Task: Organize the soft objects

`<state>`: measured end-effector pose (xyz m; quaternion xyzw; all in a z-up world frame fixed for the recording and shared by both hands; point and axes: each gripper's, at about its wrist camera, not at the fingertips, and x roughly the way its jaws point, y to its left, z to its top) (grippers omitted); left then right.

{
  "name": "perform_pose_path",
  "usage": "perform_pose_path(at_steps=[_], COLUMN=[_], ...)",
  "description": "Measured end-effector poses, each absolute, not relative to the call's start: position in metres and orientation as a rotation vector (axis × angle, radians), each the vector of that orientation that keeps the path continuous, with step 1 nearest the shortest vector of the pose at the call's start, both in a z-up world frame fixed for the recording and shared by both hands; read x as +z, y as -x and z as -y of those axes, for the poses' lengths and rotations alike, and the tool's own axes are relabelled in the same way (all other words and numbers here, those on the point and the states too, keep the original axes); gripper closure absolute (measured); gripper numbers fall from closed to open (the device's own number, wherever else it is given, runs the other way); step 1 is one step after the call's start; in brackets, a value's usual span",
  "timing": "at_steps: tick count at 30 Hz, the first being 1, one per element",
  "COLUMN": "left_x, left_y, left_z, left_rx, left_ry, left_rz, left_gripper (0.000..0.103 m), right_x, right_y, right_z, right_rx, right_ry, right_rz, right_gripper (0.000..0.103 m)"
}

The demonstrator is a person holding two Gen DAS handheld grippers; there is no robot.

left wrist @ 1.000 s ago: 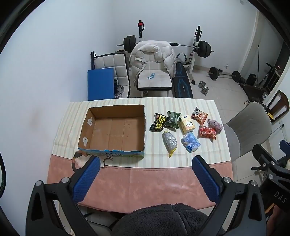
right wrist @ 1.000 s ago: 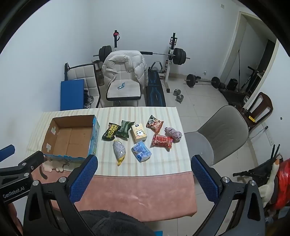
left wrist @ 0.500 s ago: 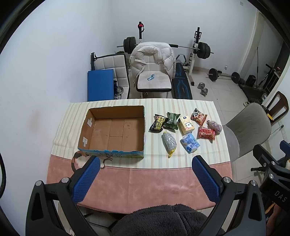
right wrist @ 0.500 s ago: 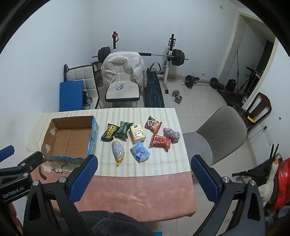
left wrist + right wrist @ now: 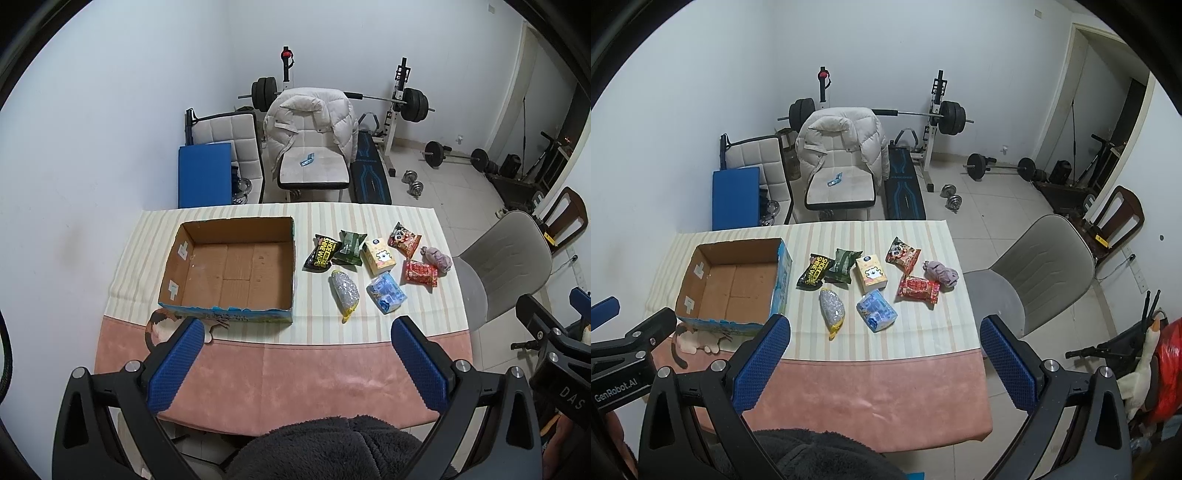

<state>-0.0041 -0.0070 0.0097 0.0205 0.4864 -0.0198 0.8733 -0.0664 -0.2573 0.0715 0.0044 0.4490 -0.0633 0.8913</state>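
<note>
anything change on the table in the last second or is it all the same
Almost nothing changed. Both views drift very slightly, so the left gripper and right gripper have barely shifted. Both stay open and empty above the near edge of the table. The cardboard box is still empty, and the snack packets, such as the blue one, lie where they were.
</note>
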Motion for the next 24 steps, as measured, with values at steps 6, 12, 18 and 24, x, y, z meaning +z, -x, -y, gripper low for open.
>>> perform_pose_path(at_steps=[6,12,18,24], left_x=[0.0142,0.0178,0.0189,0.0197], left_y=[0.0054,0.0078,0.0082,0.0077], left_z=[0.0038,0.0041,0.0024,0.0024], left_rx=[-0.047,-0.046,-0.046,-0.045], left_ry=[-0.031,-0.028,-0.021,-0.020], left_rz=[-1.002,-0.982,-0.975,-0.973], left_gripper=[0.000,0.000,0.000,0.000], right_x=[0.0723,0.0781,0.0792,0.0783], right_y=[0.0673,0.0685,0.0678,0.0691], right_z=[0.2577,0.2572,0.2549,0.2544], right_rx=[-0.140,-0.146,-0.146,-0.146], right_ry=[-0.007,-0.003,0.000,0.000], right_rz=[-0.922,-0.899,-0.893,-0.889], right_gripper=[0.000,0.000,0.000,0.000])
